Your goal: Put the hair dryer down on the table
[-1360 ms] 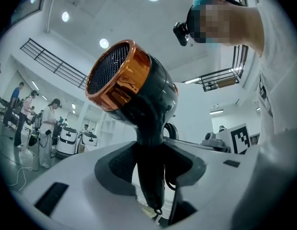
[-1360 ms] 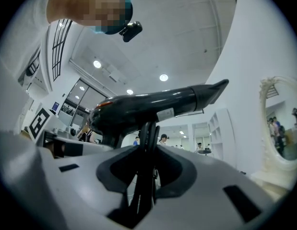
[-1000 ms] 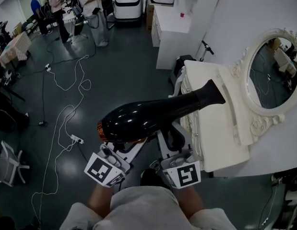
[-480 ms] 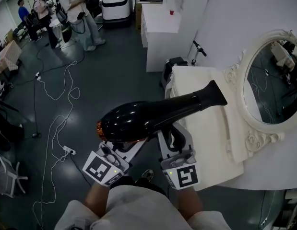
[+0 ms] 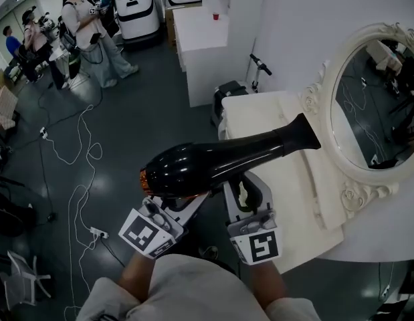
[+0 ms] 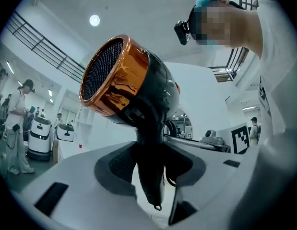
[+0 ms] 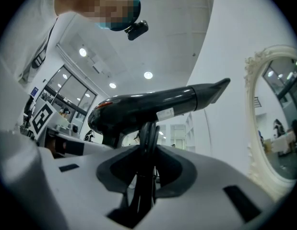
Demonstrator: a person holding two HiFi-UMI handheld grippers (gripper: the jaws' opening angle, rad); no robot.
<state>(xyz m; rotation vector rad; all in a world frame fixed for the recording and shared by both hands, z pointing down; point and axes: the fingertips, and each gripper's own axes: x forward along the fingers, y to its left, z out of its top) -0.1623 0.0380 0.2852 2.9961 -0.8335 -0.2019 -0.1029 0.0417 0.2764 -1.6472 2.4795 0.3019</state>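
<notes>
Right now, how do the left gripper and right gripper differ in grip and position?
The left gripper is shut on the handle of the hair dryer; the right gripper is shut on what looks like its looped cord. In the head view the left gripper sits under the copper rear end, the right gripper under the barrel, nearer the table. Both hold the hair dryer off the table.

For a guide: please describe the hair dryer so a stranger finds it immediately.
Find the white dressing table with the ornate oval mirror. The hair dryer is held aloft beside it, nozzle toward the mirror: glossy black with a copper rear ring.
</notes>
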